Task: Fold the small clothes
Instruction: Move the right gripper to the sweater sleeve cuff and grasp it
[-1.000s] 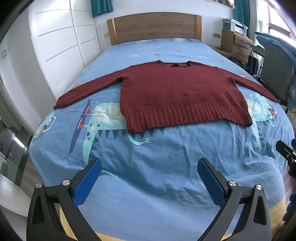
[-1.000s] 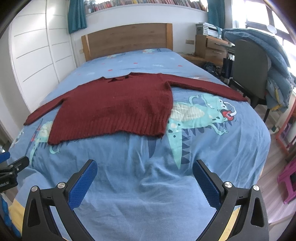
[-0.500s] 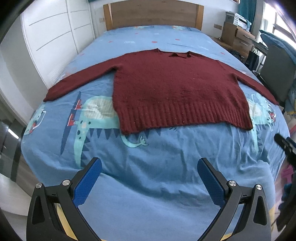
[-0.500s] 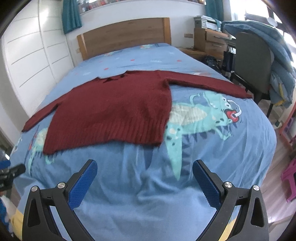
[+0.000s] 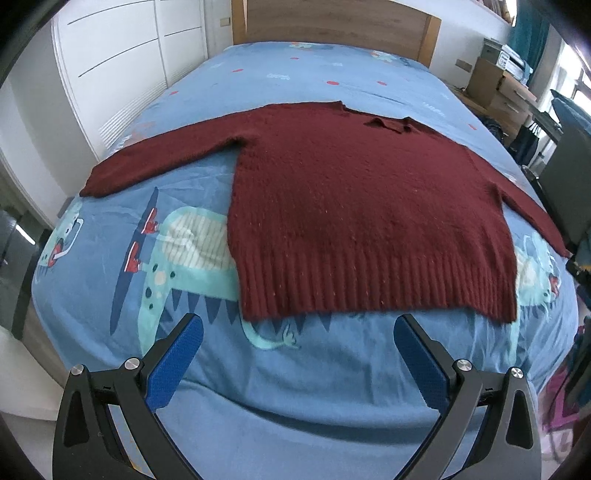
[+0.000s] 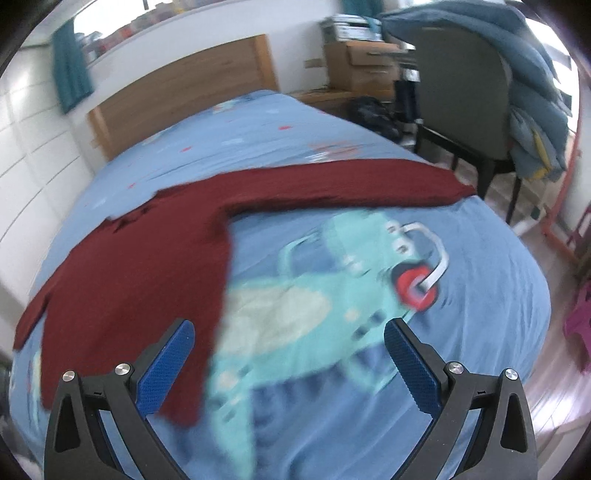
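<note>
A dark red knitted sweater (image 5: 369, 214) lies flat on the blue dinosaur-print bed cover (image 5: 295, 387), sleeves spread out to both sides, ribbed hem toward me. My left gripper (image 5: 295, 328) is open, hovering just short of the hem, with nothing between its blue pads. The right wrist view is blurred with motion. There the sweater (image 6: 122, 280) fills the left side and its right sleeve (image 6: 351, 184) stretches across toward the bed's right edge. My right gripper (image 6: 288, 332) is open and empty over the dinosaur print, beside the sweater's right hem corner.
A wooden headboard (image 5: 332, 26) stands at the far end. White wardrobe doors (image 5: 110, 74) run along the left of the bed. A grey chair draped with a blue quilt (image 6: 480, 96) and cardboard boxes (image 6: 362, 66) stand on the right. A pink stool (image 6: 580, 325) sits by the floor.
Both grippers have moved forward toward the sweater. The right one has also swung toward the sweater's right side and sleeve, blurring its view. Both stay open.
</note>
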### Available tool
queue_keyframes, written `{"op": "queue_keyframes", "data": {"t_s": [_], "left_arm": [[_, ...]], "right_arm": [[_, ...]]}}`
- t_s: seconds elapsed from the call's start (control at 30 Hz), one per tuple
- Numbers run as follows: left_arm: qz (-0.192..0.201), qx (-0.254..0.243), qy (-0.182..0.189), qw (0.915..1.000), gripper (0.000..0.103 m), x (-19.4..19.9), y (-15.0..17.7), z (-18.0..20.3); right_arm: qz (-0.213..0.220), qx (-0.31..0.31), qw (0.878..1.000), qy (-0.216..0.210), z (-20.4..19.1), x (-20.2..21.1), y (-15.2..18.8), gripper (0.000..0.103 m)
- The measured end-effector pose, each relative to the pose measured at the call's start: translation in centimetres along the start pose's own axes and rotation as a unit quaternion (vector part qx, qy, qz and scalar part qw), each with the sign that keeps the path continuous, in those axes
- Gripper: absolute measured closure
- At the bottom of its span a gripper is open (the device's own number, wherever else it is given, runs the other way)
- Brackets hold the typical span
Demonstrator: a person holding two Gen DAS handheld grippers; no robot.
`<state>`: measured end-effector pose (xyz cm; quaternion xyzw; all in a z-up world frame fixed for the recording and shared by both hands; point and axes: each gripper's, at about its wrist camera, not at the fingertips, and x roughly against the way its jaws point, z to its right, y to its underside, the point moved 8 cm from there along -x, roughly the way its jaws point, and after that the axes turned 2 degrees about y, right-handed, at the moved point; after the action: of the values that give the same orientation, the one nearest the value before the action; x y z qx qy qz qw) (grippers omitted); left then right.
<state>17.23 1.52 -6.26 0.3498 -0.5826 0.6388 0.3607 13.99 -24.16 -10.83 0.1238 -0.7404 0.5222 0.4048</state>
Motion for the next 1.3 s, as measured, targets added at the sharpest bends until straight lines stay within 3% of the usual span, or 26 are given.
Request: {"op": "queue_keyframes", "data": {"t_s": [0.37, 0.6, 0.8, 0.97, 1.07, 1.3], "left_arm": [[-0.018, 0.025, -0.035, 0.9989, 0.001, -2.8, -1.9, -0.9], [-0.029, 0.036, -0.052, 0.9976, 0.001, -4.2, -2.5, -1.5], [-0.034, 0.047, -0.064, 0.9962, 0.001, -5.1, -2.8, -2.4], [-0.046, 0.058, -0.074, 0.9945, 0.001, -5.9, -2.5, -3.4], [-0.053, 0.061, -0.077, 0.9938, 0.001, -6.4, -2.2, -3.6], [-0.062, 0.057, -0.075, 0.9935, 0.001, -7.2, -1.7, -3.5]], "right_arm": [[-0.005, -0.141, 0.989, 0.038, 12.3, -8.8, -7.3, 0.0], [-0.011, -0.192, 0.981, 0.024, 15.7, -13.2, -9.7, 0.002], [-0.013, -0.277, 0.961, -0.001, 19.2, -16.8, -11.1, 0.005], [0.007, -0.321, 0.947, -0.003, 21.7, -18.2, -12.5, 0.026], [0.023, -0.362, 0.932, -0.016, 23.3, -18.7, -13.2, 0.036], [0.041, -0.441, 0.895, -0.049, 25.7, -19.8, -13.4, 0.077]]}}
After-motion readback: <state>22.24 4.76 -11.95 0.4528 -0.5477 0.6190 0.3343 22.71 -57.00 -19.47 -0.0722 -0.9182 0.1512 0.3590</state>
